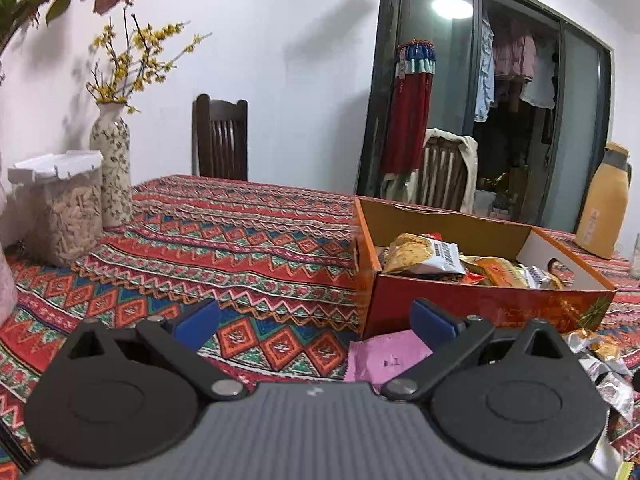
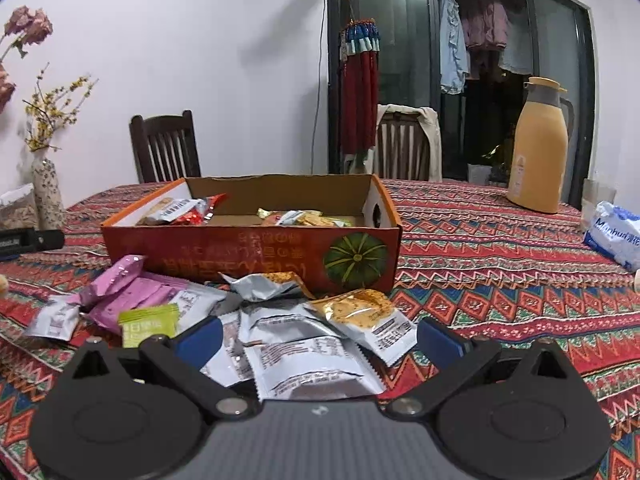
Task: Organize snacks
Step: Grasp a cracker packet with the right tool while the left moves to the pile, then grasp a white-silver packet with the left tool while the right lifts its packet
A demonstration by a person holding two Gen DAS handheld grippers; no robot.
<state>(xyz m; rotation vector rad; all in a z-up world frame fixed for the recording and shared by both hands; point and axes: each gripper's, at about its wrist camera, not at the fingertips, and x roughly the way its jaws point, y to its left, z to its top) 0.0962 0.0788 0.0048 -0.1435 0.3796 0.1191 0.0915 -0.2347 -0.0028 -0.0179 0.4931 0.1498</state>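
Spread wide, the right gripper (image 2: 318, 342) fingers are hovering over a silver packet (image 2: 308, 368); pinching its middle should be carrying it cleanly into the box (image 2: 256, 252).

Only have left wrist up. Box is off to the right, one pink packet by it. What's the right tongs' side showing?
Observer: Right tongs are open, over a pile of silver snack packets in front of the orange box.
Operator: Anything else loose?
Observer: A lime-green sachet lies beside the pink packets.
Operator: Far right of the table?
Observer: A white-and-blue tissue pack, past the yellow thermos jug.
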